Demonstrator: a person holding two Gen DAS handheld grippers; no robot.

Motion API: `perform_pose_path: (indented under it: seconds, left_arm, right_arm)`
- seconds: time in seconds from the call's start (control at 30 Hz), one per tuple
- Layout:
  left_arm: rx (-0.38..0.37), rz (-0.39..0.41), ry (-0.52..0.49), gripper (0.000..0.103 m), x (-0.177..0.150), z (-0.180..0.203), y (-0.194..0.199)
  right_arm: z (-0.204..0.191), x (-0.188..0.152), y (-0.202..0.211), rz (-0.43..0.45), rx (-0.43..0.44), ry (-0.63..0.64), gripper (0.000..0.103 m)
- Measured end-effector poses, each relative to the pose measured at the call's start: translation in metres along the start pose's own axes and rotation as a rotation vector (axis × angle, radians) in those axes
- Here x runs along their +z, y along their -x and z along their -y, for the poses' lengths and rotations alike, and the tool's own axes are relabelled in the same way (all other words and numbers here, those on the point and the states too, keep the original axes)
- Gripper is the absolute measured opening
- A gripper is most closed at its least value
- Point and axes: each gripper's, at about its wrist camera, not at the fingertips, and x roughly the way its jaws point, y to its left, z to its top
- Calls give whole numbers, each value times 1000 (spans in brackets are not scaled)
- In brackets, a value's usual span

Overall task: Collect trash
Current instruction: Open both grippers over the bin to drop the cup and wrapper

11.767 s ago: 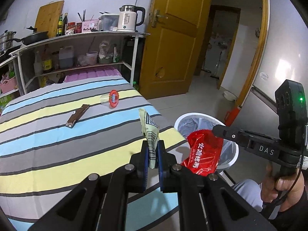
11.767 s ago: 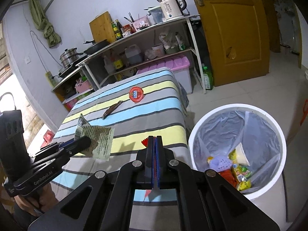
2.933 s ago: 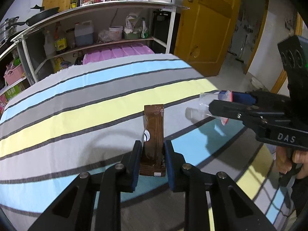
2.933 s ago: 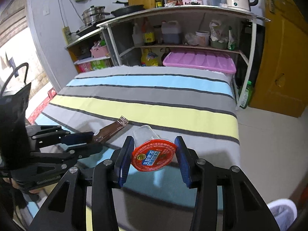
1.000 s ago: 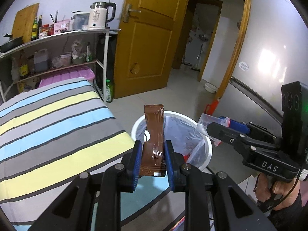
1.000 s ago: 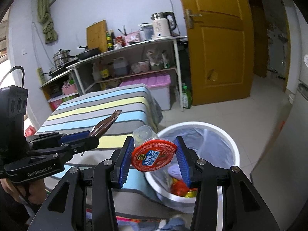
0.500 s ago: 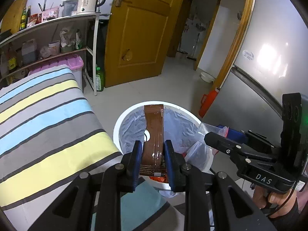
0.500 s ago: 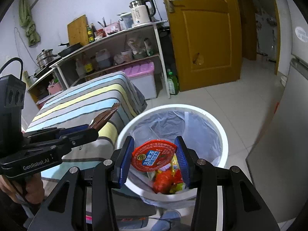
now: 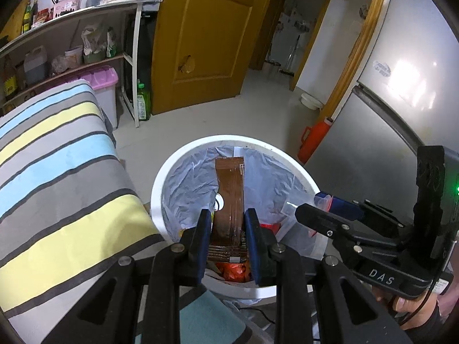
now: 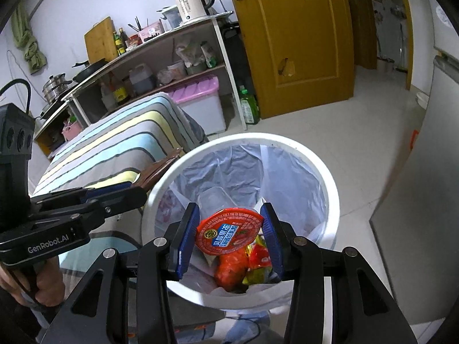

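We find the left gripper [image 9: 228, 220] clamped on a long brown foil wrapper [image 9: 229, 197], which stands up between its blue pads and reaches forward over the mouth of the round white plastic trash bin [image 9: 160, 183]. The bin, lined with a pale translucent bag, sits directly ahead of and below these fingers; red and yellow packets lie at its bottom.

The right gripper [image 10: 229, 238] holds a clear plastic jelly cup with a red printed foil lid [image 10: 229, 230] between its blue pads, the lid facing the camera. This cup hangs above the bin's opening [image 10: 330, 189], with the red and yellow refuse below the fingertips.

In the right wrist view the left gripper [image 10: 126, 195] enters from the left, at the bin's rim, with the brown wrapper [image 10: 156, 172] in its grip. In the left wrist view the right gripper [image 9: 324, 209] enters from the right, near the rim.

To the left of both pairs of fingers we note a table under a striped cloth of grey, yellow and blue [image 9: 57, 166]. Beyond it stands a white metal shelf rack [image 10: 200, 25] carrying a white electric kettle [image 10: 192, 1], bottles and pans, with a lilac-lidded storage box [image 10: 200, 97] and a green bottle [image 10: 248, 109] on the pale tiled floor [image 10: 330, 132]. Ahead of the fingers is a yellow-brown wooden door [image 9: 200, 37]; to the right, a grey refrigerator [image 9: 387, 114] and an orange-red jug [image 9: 315, 140].
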Motion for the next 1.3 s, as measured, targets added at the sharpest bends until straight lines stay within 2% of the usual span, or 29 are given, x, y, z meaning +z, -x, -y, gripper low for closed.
perform_pose_path:
  seconds: [0.17,0.5,0.8,0.9,1.1,1.3]
  left_arm:
    - [-5,-17,9,28,-1,-1,-5]
    - [-7,23,12,29,-3,-3,11]
    - [-5,107,-1,31,-17,1,57]
    - [-7,142,-1,39,-23,0,76]
    - [-1,190,-20,41,-38,1,108]
    - [26,230,-36,48,-58,3,134]
  right_arm:
    - [3,-1,-3,-4,-1,-5,51]
    - [-3,-2,14,20,-16,5,51]
    - [-35,-6,56,93,-20,44,51]
    - [-49,-8,72,119,-20,61,51]
    - [-72,-21,98,157,-33,93,51]
    - [-86,-39,124,196,-60,101,51]
